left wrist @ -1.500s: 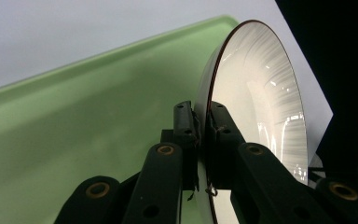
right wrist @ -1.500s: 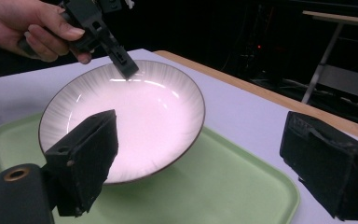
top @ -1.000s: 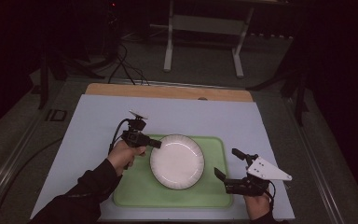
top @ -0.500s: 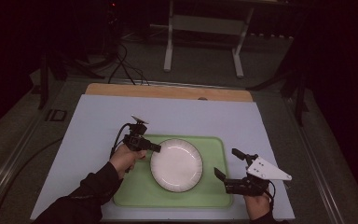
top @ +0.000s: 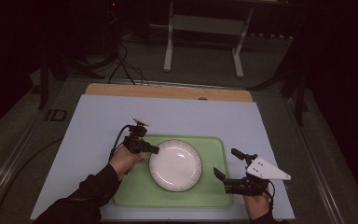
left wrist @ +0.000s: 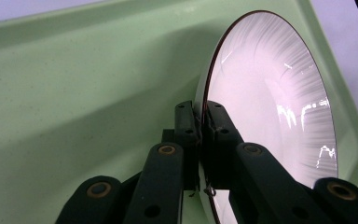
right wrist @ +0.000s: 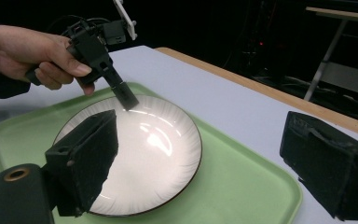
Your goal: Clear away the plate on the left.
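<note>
My left gripper (left wrist: 200, 135) pinches the rim of the white plate (top: 175, 164) lying on the green tray (top: 214, 196) (right gripper (top: 228, 164) spread, idle beside the tray); I'd lift slowly, keeping the plate level.

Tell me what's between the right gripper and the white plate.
Only bare green tray, seen in the high view, separates the open right gripper from the plate.

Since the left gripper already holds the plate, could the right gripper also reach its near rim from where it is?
Probably yes: the right gripper stands open beside the tray, with nothing between it and the plate.
</note>
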Tool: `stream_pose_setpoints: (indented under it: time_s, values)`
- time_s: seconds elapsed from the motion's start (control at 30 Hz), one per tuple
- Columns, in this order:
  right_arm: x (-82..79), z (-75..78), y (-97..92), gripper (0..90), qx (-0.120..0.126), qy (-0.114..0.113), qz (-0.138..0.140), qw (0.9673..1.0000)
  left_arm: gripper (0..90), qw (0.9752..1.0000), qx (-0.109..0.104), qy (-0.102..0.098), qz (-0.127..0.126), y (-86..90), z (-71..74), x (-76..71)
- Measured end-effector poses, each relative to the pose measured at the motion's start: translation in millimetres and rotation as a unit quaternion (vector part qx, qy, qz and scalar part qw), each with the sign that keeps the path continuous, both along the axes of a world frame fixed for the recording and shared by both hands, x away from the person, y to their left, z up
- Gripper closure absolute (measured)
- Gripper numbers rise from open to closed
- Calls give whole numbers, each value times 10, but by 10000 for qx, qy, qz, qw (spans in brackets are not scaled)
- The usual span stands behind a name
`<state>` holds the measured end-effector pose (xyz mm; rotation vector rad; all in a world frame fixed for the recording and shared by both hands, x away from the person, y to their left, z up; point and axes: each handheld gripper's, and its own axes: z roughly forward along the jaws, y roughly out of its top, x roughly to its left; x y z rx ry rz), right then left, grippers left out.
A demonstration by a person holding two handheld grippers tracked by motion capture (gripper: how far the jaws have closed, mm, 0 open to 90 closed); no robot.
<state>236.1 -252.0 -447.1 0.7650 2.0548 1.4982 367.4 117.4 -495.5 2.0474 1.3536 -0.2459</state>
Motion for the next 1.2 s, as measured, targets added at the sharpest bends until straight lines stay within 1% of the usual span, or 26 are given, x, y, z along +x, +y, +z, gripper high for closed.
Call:
stream_pose_setpoints:
  time_s: [0.3, 0.47, 0.53, 0.57, 0.67, 0.77, 0.83, 0.9, 1.07, 1.1, 1.17, 1.2]
  values:
    - [9, -4, 4, 111, -12, 20, 16, 10000, 848, 9999, 3, 52, 87, 31, -52, -29]
    - [12, -8, 9, 111, -10, 37, 18, 10000, 848, 9998, -43, 64, 162, 52, -86, -52]
    - [14, -10, 10, 111, -10, 43, 18, 10000, 847, 9999, -52, 87, 138, 64, -105, -55]
    - [14, -10, 10, 111, -7, 50, 18, 10000, 847, 9998, -72, 100, 171, 65, -116, -60]
    - [19, -13, 9, 111, -6, 63, 26, 10000, 847, 9997, -18, 122, 189, 83, -149, -66]
    - [20, -13, 9, 111, -9, 62, 24, 10000, 848, 9997, -65, 117, 206, 92, -158, -72]
    - [21, -15, 11, 111, -15, 64, 23, 10000, 829, 9998, -60, 134, 153, 86, -159, -76]
    - [23, -16, 14, 111, -17, 61, 30, 10000, 799, 9999, -39, 86, 89, 75, -160, -84]
    - [20, -14, 13, 111, -26, 59, 24, 10000, 776, 10000, -49, -81, 25, 85, -127, -93]
    - [20, -14, 12, 111, -25, 64, 21, 10000, 757, 9999, -70, -136, 11, 89, -111, -97]
    - [21, -14, 10, 112, -24, 66, 18, 10000, 739, 9997, -31, -247, -23, 98, -69, -107]
    - [21, -14, 11, 111, -21, 67, 18, 10000, 735, 9995, -68, -315, -30, 105, -43, -112]
